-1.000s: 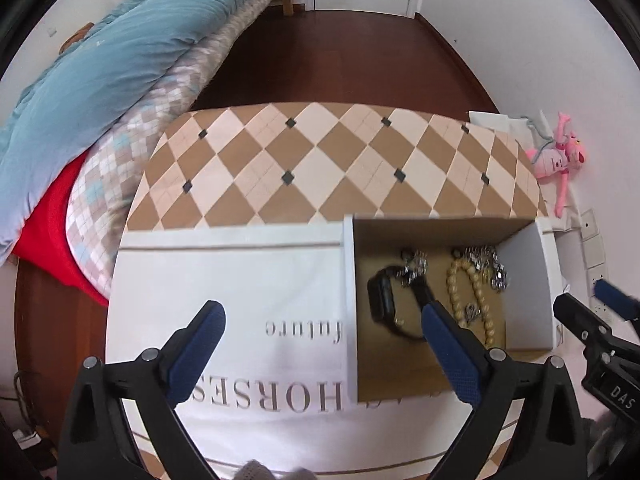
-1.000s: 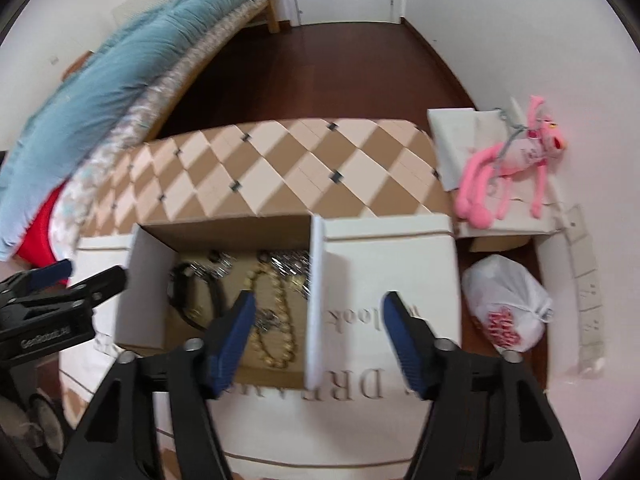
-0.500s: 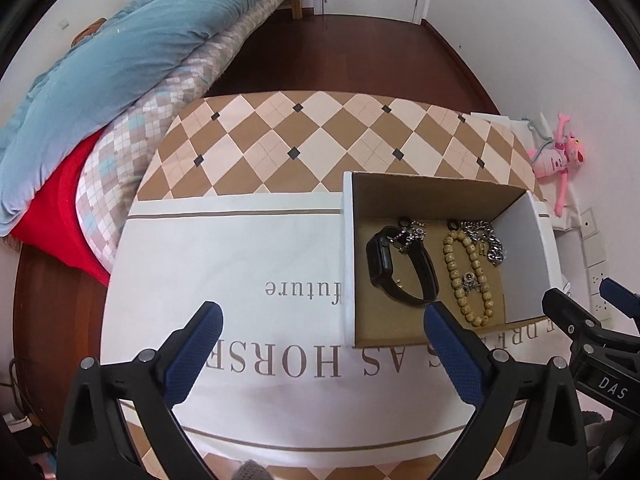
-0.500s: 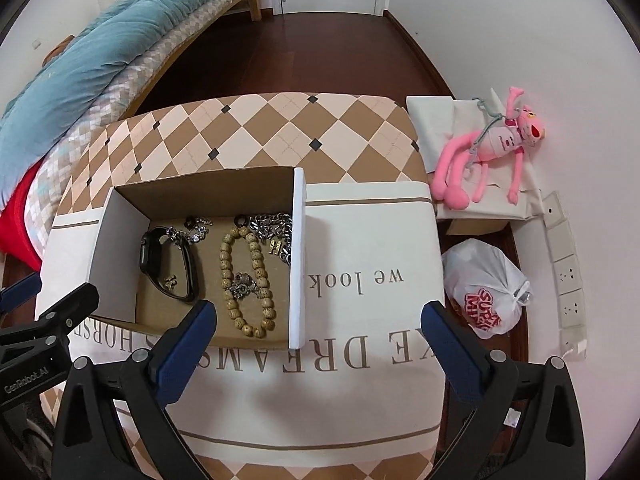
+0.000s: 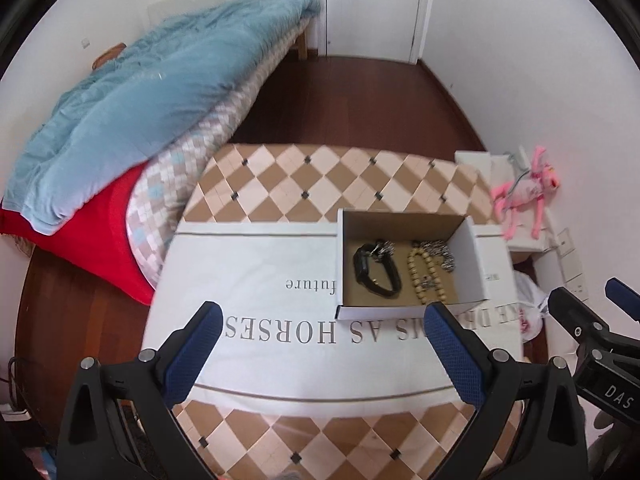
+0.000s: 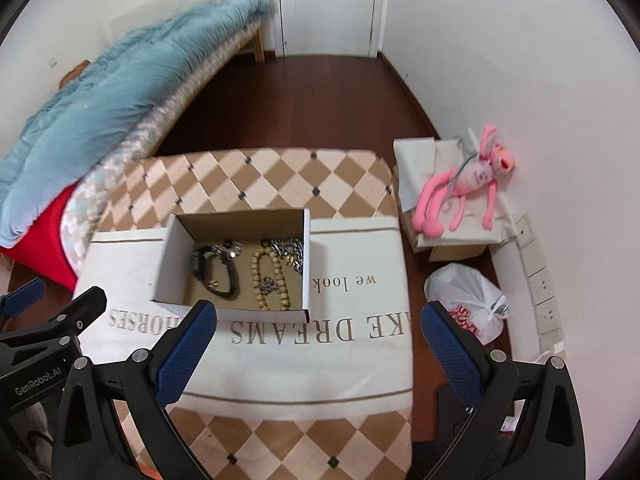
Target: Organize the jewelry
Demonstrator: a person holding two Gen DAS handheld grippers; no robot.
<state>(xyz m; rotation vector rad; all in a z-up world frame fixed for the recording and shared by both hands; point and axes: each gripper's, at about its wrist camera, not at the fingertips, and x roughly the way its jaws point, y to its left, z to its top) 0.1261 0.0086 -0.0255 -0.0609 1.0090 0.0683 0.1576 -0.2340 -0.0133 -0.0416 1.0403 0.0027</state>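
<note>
An open cardboard box (image 5: 476, 256) (image 6: 170, 256) stands on a white printed cloth on the checkered table. Inside lie a black watch (image 5: 374, 270) (image 6: 214, 272), a wooden bead bracelet (image 5: 424, 276) (image 6: 270, 280) and silver chain jewelry (image 5: 442, 252) (image 6: 290, 252). My left gripper (image 5: 320, 344) is open and empty, held above the cloth in front of the box. My right gripper (image 6: 316, 340) is open and empty, above the cloth near the box's front right. Each gripper shows at the edge of the other's view.
The checkered table (image 5: 328, 176) (image 6: 280, 184) carries the white cloth (image 5: 248, 280) (image 6: 360, 344). A bed with a blue quilt (image 5: 132, 112) stands to the left. A pink plush toy (image 6: 464, 184) on boxes and a white plastic bag (image 6: 468, 300) lie on the right by the wall.
Both grippers have pulled back and up from the box, so it looks smaller and farther. The right gripper's jaws opened wide. The jewelry has not moved.
</note>
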